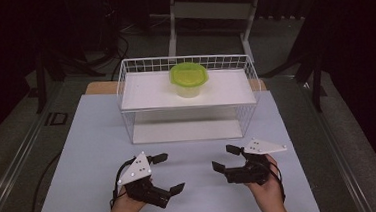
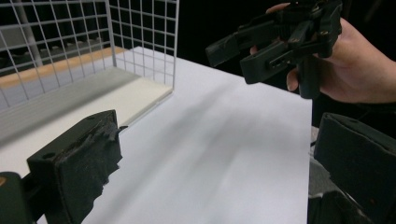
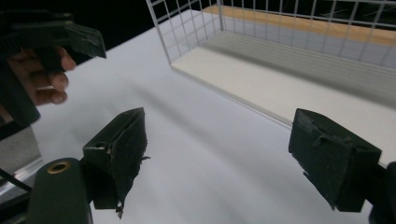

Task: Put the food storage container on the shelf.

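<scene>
A lidded container [image 1: 189,79] with a green lid sits on the upper shelf of a white wire rack [image 1: 138,69], a little right of the shelf's middle and toward its back. The rack stands at the far half of the table [image 1: 93,142], which is covered by a pale sheet; its lower shelf is bare.

Both grippers hover at the near edge of the table, well apart from the rack and the container. The left gripper [image 1: 168,173] is held in the person's left hand [image 1: 127,203], its jaws spread wide and holding nothing. The right gripper [image 1: 224,157] is in the right hand [image 1: 264,186], its jaws likewise wide and empty. The two grippers point inward, toward each other, with bare table between them. In the left gripper view the right gripper [image 2: 233,58] shows across the table, beside the rack's corner.
</scene>
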A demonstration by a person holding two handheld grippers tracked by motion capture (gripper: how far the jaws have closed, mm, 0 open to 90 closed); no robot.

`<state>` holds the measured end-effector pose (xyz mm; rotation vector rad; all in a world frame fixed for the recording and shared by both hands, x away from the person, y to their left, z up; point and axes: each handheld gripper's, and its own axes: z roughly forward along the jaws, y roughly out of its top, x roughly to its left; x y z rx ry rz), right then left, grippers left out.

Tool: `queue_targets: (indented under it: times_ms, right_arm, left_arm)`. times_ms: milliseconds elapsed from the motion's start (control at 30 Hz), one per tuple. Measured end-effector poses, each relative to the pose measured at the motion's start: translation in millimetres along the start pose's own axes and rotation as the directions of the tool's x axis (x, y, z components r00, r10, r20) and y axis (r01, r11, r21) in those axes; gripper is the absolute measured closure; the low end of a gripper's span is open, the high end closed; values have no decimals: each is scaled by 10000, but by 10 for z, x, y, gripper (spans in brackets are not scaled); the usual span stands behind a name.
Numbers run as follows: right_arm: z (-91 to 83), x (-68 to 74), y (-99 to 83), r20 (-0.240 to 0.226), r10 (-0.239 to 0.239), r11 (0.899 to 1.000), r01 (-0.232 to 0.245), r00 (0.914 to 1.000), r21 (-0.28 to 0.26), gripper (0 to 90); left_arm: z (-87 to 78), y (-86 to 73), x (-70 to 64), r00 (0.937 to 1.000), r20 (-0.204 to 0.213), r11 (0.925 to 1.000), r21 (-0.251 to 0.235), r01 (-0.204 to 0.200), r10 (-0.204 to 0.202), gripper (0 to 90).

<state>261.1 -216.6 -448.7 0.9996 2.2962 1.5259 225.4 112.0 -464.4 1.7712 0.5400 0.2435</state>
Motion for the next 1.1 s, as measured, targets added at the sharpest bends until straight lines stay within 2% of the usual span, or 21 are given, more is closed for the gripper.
queue_targets:
  times_ms: [167,267,433,533,767,833,900,1100]
  right_arm:
    - [-34,-7,-110,20,-47,9998,47,10000,196,191]
    - [-47,-17,-176,17,-79,9997,78,10000,235,191]
    - [-94,-39,-279,201,-276,9996,278,9994,-103,189]
    - [-105,-56,-327,451,-619,9981,620,9971,-15,189]
    - [-160,-107,-345,730,-953,9931,998,9928,-616,184]
    - [-187,-115,-331,721,-941,9915,1001,9929,-834,177]
    - [-206,-121,-329,795,-986,9892,1064,9919,-1004,177]
    - [-201,-120,-334,836,-1083,9886,1161,9906,-959,177]
  left_arm:
    - [-23,-114,-21,10000,62,9995,323,57,-59,13]
    - [-42,-167,-27,10000,-21,9994,343,62,-62,14]
    - [-67,-228,-5,9999,-120,9995,297,113,-109,14]
    - [-77,-265,13,9998,-189,9997,222,63,-59,14]
    - [-64,-367,56,9987,-466,9987,476,-168,190,14]
    - [-68,-371,64,9992,-394,9995,321,39,-26,14]
    - [-77,-356,60,9993,-370,9996,265,58,-48,14]
    - [-126,-309,55,9988,-490,10000,-9,29,-30,14]
